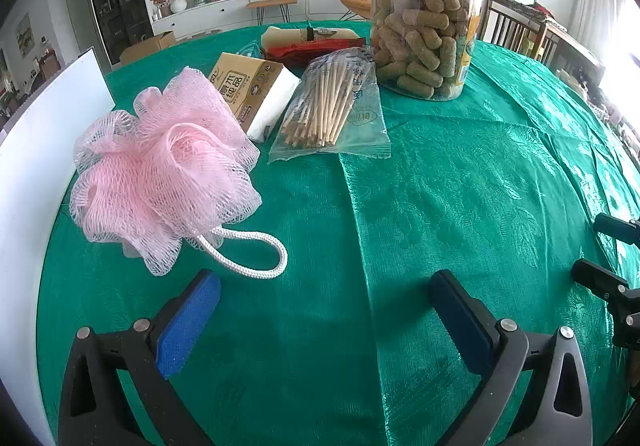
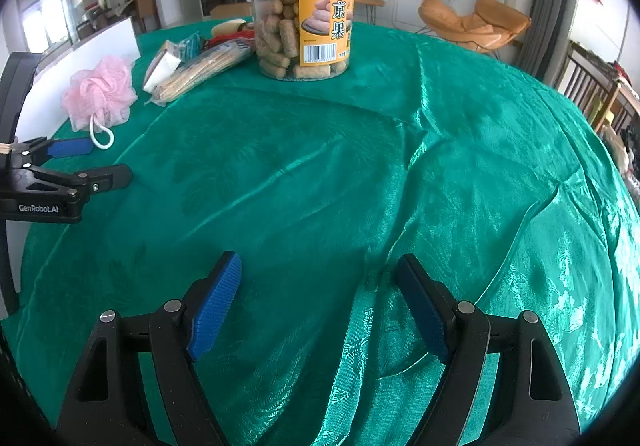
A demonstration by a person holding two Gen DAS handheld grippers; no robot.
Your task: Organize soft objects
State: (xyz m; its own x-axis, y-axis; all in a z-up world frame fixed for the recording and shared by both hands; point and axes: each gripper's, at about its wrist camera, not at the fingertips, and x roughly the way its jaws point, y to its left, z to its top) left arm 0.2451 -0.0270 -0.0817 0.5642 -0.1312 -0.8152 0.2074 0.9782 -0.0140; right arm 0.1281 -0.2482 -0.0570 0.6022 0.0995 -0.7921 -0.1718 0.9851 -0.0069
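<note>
Bench [image 1: 440, 173], green satin cloth, left to right: white upright board [image 1: 36, 149]; pink mesh bath pouf [image 1: 160, 169] with white cord loop, lying just ahead of the left gripper [image 1: 324, 310]; paper-tissue pack [image 1: 256, 93]; bag of wooden skewers [image 1: 328, 105]; clear snack jar [image 1: 428, 17]. Left fingers fully spread, empty. Right gripper [image 2: 320, 298] fingers wide, empty.

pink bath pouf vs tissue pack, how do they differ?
The pink bath pouf is a ruffled mesh ball with a white rope loop; the tissue pack is a flat-sided block in a brown printed wrapper. The pouf lies nearer the left gripper. Both rest, touching, on the green tablecloth.
</note>
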